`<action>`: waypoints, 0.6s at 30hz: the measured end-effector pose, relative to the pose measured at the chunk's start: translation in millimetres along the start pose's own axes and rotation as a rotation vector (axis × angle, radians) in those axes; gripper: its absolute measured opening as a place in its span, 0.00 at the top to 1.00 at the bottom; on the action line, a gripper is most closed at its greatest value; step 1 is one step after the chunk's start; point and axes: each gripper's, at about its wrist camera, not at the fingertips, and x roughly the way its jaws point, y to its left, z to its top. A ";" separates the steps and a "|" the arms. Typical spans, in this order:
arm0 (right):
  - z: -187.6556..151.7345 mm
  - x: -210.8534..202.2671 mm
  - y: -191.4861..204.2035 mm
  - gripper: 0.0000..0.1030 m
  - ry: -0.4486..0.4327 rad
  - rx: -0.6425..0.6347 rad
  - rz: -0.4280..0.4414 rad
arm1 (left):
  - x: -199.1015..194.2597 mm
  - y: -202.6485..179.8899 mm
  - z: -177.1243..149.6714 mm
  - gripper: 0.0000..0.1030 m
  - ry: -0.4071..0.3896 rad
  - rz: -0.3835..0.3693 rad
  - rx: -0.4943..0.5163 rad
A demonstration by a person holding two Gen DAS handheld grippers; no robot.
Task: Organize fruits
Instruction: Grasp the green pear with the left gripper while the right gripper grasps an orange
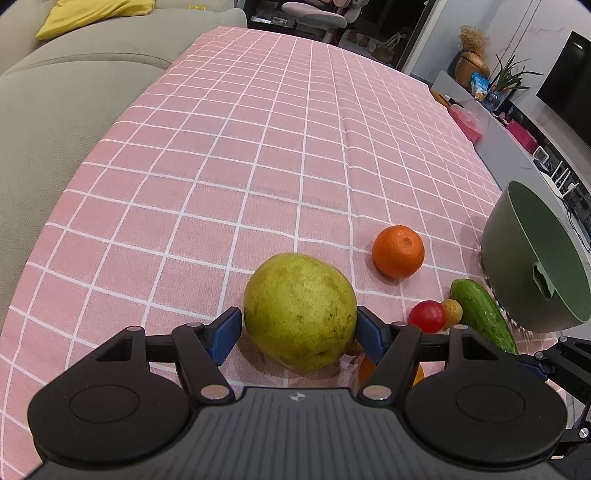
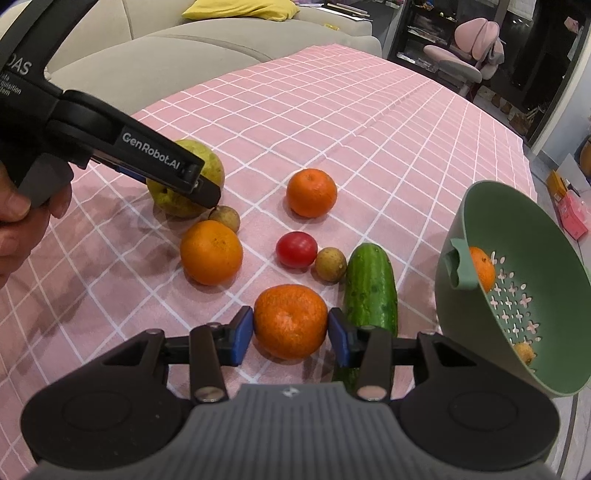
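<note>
1. Two hand-held grippers are over the pink checked surface (image 2: 369, 122), one per hand.
2. The left hand-held gripper (image 1: 300, 326) brackets a large yellow-green fruit (image 1: 300, 311) that rests on the cloth. Its right blue pad touches the fruit's side; its left pad sits just beside the skin, contact cannot be told.
3. The right hand-held gripper (image 2: 290, 331) has a blue pad at each side of the near orange (image 2: 290, 320), both pads at the skin; whether the orange is lifted cannot be told.
4. In the right wrist view, a second orange (image 2: 211, 252) lies left of centre, with a small brown fruit (image 2: 226, 218) just beyond it, near the large fruit.
5. A third orange (image 2: 311, 192) sits farther off, well apart from the rest.
6. A red tomato (image 2: 296, 249) lies mid-surface, another small brown fruit (image 2: 330, 264) touching or just beside it on the right.
7. A cucumber (image 2: 370, 291) lies lengthwise right of those, just beside the near orange and the right pad.
8. A green colander bowl (image 2: 461, 206) stands tilted at the right edge, holding one orange (image 2: 482, 268) and one small brown fruit (image 2: 524, 352).
9. A grey sofa (image 2: 166, 48) with a yellow cushion (image 2: 240, 9) lies beyond the far-left edge.
</note>
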 end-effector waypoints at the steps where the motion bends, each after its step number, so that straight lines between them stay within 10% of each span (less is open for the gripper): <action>1: 0.0 0.0 -0.5 0.60 0.000 0.002 0.001 | 0.1 0.2 0.0 0.22 0.000 -0.001 -0.002; 18: 0.4 0.2 -1.3 0.61 -0.002 0.011 0.007 | -2.0 3.1 -1.5 0.30 0.002 -0.031 -0.011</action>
